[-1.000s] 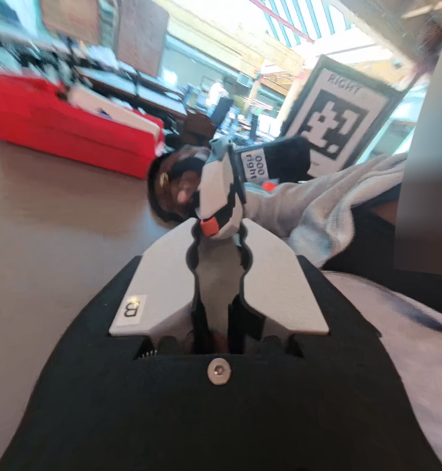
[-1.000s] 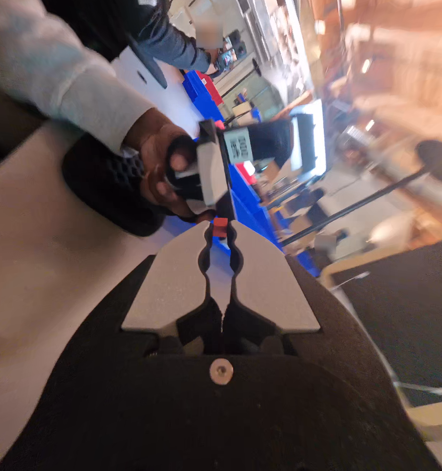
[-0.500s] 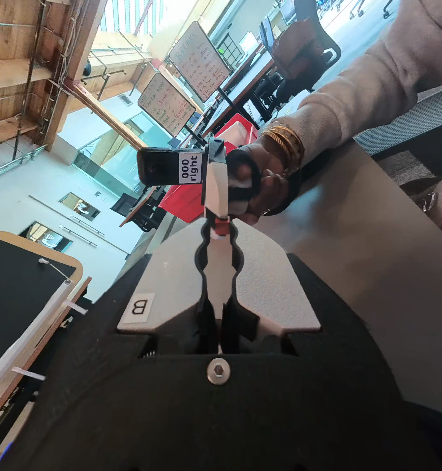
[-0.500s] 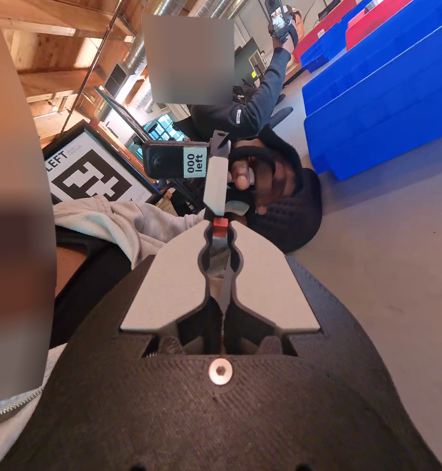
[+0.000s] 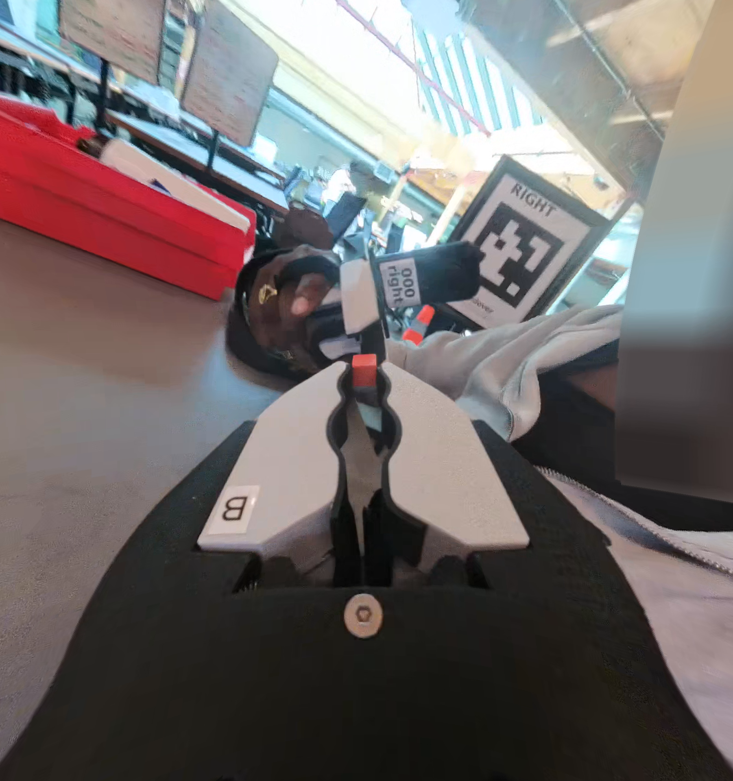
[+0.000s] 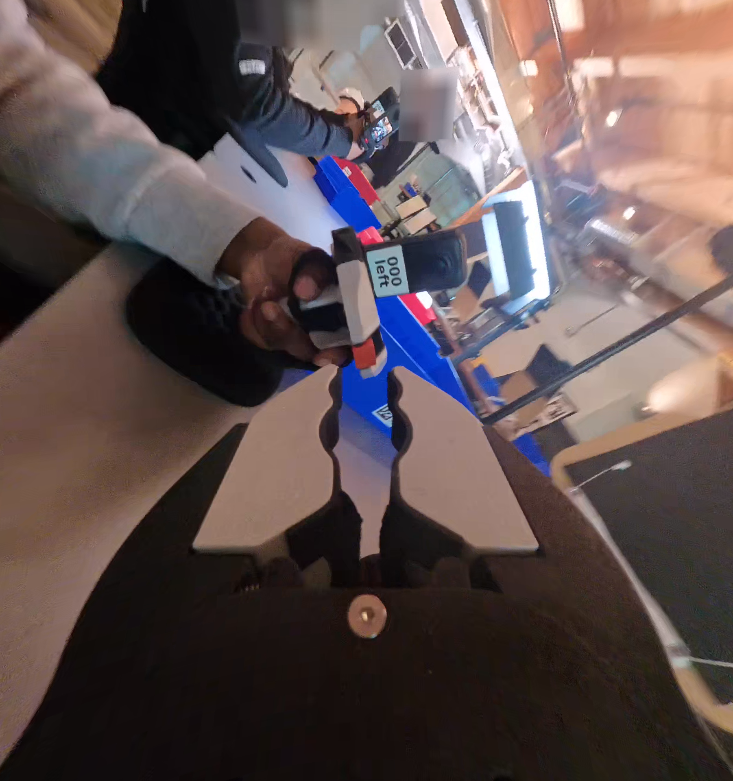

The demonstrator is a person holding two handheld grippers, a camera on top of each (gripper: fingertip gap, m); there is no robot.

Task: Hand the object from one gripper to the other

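step: handover done | left hand-held gripper [image 5: 364, 376] clamps red block [image 5: 364, 370] | right hand-held gripper [image 6: 365, 374] parted narrowly, empty, block at its 12 o'clock | next: draw apart

Grey tabletop [image 5: 81, 401] in a big open workshop. Red bins [image 5: 102, 211] at its far side, blue bins [image 6: 403, 338] opposite. Two boards on stands [image 5: 225, 72] behind, rows of desks [image 5: 229, 169], bright skylights [image 5: 462, 93], wooden ceiling beams [image 6: 652, 105].

Red bins [image 5: 102, 198] at table's [image 5: 81, 380] far edge, left view. Framed b/w marker board [image 5: 521, 253] upright behind. Orange cone [image 5: 419, 323] nearby. Blue bins [image 6: 415, 334] w/ red ones, right view.
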